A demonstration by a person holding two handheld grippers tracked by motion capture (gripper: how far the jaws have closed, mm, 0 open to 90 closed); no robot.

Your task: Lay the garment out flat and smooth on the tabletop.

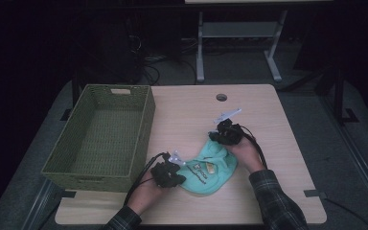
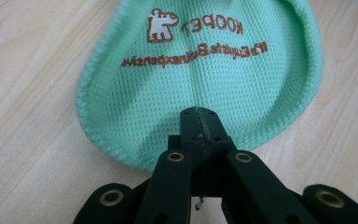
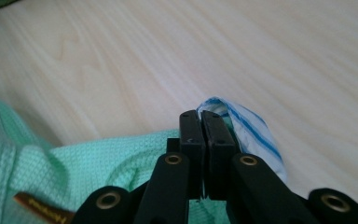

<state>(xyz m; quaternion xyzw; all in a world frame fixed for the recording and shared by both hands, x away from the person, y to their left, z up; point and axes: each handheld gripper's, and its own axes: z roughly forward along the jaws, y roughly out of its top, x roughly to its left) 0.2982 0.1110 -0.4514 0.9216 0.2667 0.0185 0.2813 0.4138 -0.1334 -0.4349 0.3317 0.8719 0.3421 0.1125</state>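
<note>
A small mint-green garment [image 1: 210, 168] with a printed logo lies on the wooden table [image 1: 187, 115], near its front. My left gripper [image 1: 181, 175] is at the garment's left edge. In the left gripper view its jaws [image 2: 200, 114] are shut on the green knit cloth [image 2: 200, 60], and a crease runs up from the tips. My right gripper [image 1: 219, 143] sits at the garment's far end. Its jaws [image 3: 200, 116] are shut on the cloth there, beside a white and blue striped trim [image 3: 251, 126]. Green fabric [image 3: 74, 158] bunches below them.
A green woven basket [image 1: 146, 125] stands on the left part of the table, with nothing showing inside it. A round cable hole [image 1: 221, 97] sits near the table's far edge. Bare wood lies right of the garment and behind it.
</note>
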